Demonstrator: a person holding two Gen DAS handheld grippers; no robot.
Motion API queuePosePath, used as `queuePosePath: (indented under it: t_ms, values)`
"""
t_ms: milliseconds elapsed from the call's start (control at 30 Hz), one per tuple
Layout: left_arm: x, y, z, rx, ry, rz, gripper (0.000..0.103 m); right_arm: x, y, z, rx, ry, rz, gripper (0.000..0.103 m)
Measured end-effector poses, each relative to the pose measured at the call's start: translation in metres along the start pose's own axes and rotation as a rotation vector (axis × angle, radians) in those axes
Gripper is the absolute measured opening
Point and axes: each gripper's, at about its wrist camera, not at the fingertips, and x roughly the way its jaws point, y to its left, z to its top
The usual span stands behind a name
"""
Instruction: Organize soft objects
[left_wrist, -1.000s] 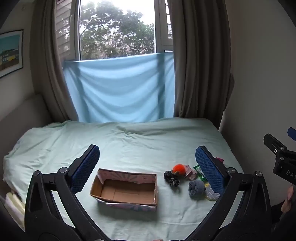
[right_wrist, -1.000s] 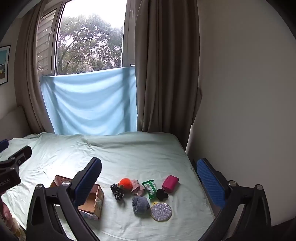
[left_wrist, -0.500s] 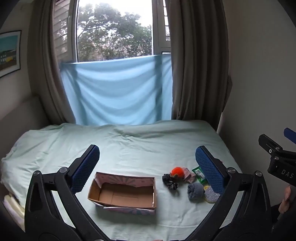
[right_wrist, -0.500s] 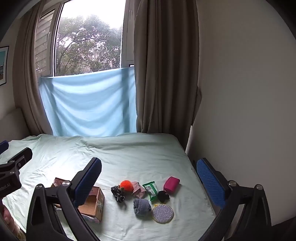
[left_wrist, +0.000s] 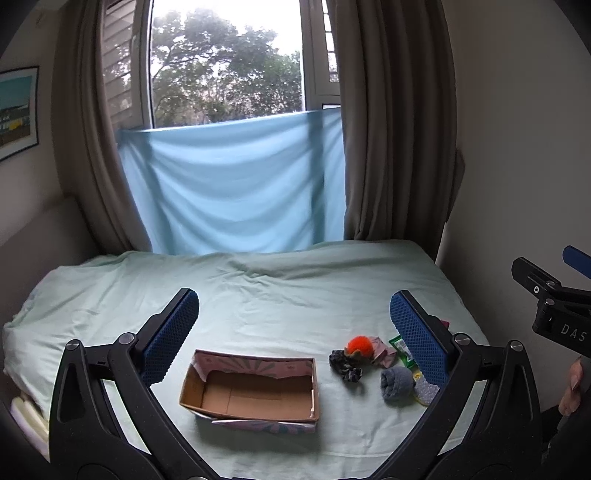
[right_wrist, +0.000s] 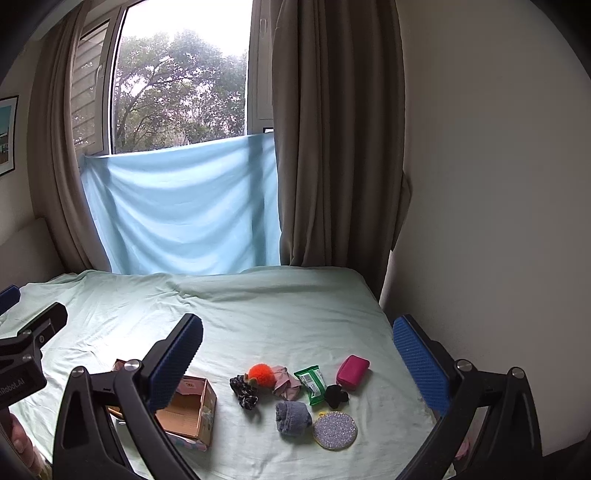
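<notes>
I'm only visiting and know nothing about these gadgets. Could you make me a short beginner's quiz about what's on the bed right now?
1. True or false: the cardboard box already holds something.
2. Which lies nearest the wall: A) orange pompom B) pink pouch C) black scrunchie?
3. Fill in: both the left gripper and the right gripper are ____.

Key: 1 false, it looks empty; 2 B; 3 open.

Both wrist views face window from foot of bed (left_wrist: 295, 295), sharing box (left_wrist: 255, 387).
</notes>
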Motion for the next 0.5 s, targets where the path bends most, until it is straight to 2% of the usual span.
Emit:
queuePosePath:
  t_ms: [500]
  values:
    - [0.0068,0.0100,0.0034,-0.025,0.011,-0.019,0.103,0.0039,0.0056,0.0008,0.003,0.002,-0.026,0.103]
